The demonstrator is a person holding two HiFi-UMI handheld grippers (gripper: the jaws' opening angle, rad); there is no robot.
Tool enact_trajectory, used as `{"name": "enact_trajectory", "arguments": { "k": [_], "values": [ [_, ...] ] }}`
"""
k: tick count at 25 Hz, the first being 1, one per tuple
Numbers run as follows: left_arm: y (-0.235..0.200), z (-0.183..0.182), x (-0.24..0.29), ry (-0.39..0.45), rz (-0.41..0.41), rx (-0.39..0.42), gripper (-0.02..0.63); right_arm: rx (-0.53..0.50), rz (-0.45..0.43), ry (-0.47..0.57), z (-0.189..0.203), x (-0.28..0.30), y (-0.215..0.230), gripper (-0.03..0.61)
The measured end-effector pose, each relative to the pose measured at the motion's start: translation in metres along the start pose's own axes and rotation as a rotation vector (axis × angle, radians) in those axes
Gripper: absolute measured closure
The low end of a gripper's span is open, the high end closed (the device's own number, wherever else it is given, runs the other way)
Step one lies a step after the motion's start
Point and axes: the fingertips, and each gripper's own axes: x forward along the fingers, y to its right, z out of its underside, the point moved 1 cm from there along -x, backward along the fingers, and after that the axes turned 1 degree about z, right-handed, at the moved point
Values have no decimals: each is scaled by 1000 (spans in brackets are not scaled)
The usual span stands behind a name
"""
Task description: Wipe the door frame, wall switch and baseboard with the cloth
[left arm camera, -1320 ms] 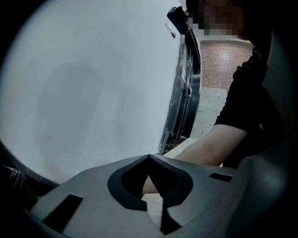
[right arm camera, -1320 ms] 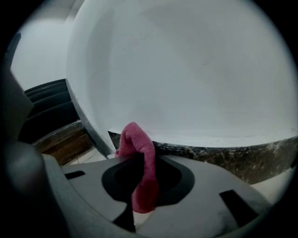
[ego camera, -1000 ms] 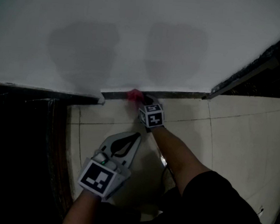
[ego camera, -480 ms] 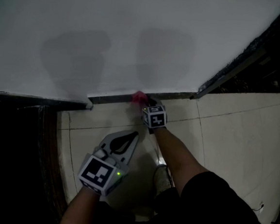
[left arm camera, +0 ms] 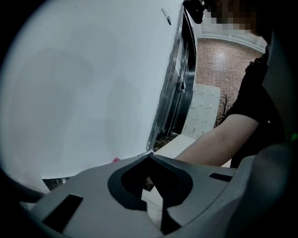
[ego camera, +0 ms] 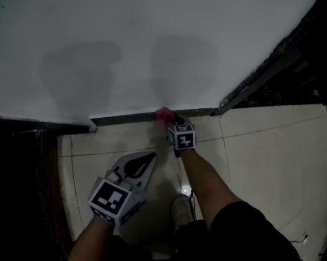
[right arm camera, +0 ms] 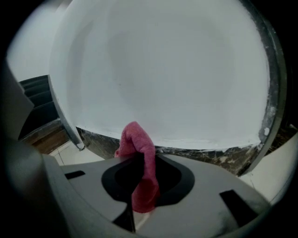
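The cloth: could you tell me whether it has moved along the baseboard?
Yes. The cloth has slid right along the baseboard, farther from the baseboard's left end.

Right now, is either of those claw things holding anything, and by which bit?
The right gripper pinches the pink cloth mid-length, its top end poking toward the baseboard. The left gripper is shut on nothing.

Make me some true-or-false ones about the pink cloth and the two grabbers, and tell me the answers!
1. The right gripper grips a pink cloth. True.
2. The pink cloth is up at the wall switch. False: it is down at the dark baseboard.
3. The left gripper holds a second cloth. False: its jaws are together, with nothing between them.
4. The floor is tiled. True.
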Motion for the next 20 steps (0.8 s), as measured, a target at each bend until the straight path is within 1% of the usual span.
{"name": "enact_trajectory", "arguments": {
  "k": [7,11,15,20],
  "values": [
    [14,3,24,-9,36,3,614,20,52,9,2,-10,47,515],
    [17,2,31,-7,43,-8,614,31,60,6,8,-14,64,514],
    [19,1,35,-7,44,-10,614,34,92,-18,15,-19,86,514],
    [24,1,38,-3,54,-8,614,91,149,-11,20,-28,118,514]
  ]
}}
